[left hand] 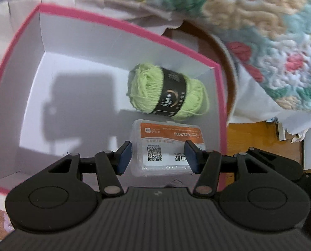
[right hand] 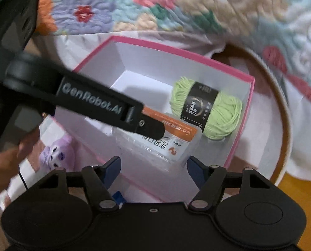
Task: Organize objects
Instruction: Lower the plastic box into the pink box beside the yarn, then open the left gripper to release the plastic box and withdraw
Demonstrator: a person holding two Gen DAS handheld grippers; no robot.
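A clear plastic case with an orange-and-white label (left hand: 166, 146) was clamped between the blue pads of the left gripper (left hand: 158, 156) and hung over the floor of a pink-rimmed white cardboard box (left hand: 117, 24). Beside it, on the box floor, lay 1 skein of light-green yarn with a black band (left hand: 168, 90). The right gripper (right hand: 154, 170) hung above the box's near edge, its jaws apart and empty. A floral tufted rug (right hand: 197, 6) lay beyond the box.

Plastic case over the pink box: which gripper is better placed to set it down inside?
Left. The left gripper already clamps the plastic case above the pink box; the right gripper is empty.
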